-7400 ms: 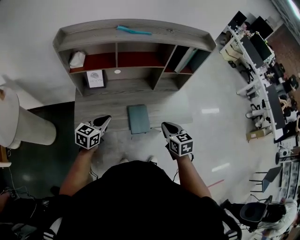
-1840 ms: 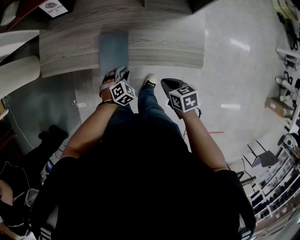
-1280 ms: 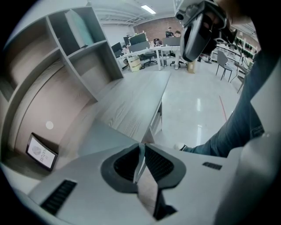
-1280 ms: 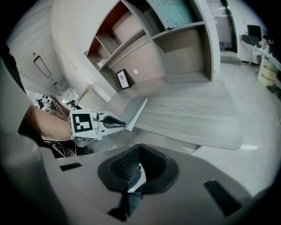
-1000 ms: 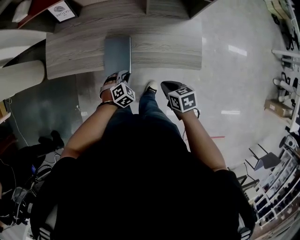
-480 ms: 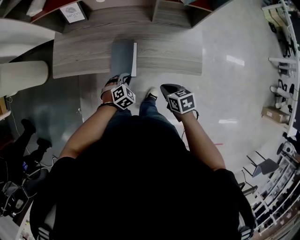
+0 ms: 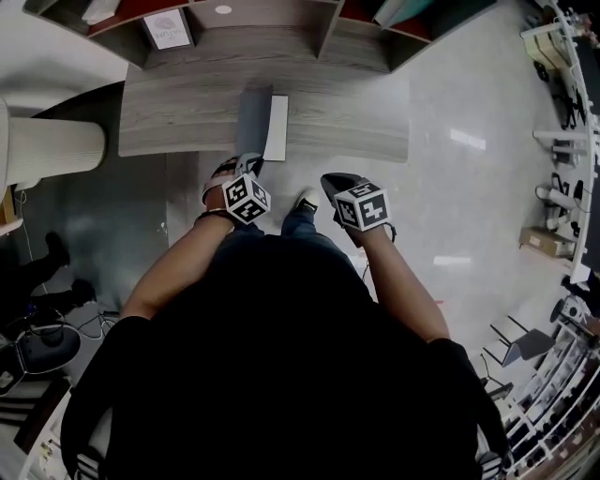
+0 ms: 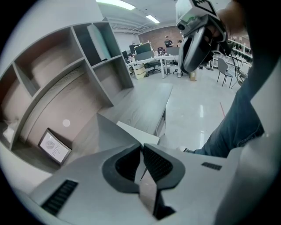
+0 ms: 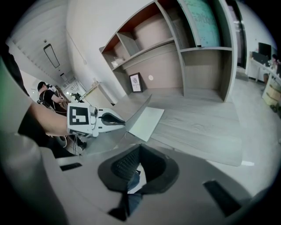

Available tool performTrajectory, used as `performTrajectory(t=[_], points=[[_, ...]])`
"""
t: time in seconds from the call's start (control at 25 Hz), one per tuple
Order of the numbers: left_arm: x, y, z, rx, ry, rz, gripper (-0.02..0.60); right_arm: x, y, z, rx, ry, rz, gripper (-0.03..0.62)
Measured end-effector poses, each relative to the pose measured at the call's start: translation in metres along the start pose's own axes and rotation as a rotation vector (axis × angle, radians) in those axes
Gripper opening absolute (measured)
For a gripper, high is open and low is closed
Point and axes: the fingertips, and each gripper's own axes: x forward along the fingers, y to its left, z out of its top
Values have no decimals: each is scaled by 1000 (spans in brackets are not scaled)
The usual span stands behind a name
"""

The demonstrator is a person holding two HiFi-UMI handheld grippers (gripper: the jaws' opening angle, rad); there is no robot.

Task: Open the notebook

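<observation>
Notebook point(image 7: 255, 127): on desk point(image 7: 347, 117), at 12 o'clock of left hand-held gripper point(image 7: 249, 163). Grey cover point(image 9: 135, 113) raised, white page point(image 7: 276, 127) exposed. Left jaws narrow, just been closing, clamped on cover edge. Right hand-held gripper point(image 7: 327, 178): at 3 o'clock of left, jaws together, empty. Framed card point(image 7: 169, 28) in shelf point(image 7: 328, 23): print illegible.

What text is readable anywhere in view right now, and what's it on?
Framed card on the shelf: logo and print, too small to read.
Teal board in a shelf compartment: faint lettering, too blurred.
Marker cubes: square patterns only, no letters.
Page of the notebook: no writing visible.
Nothing can be quoted.
</observation>
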Motion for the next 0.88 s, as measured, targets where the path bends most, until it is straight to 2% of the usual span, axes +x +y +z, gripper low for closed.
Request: performTrajectory(t=[0.88], points=[[-42,37,-54,-73,3,73,32,-3,35,9,-33,-15,-42,2]])
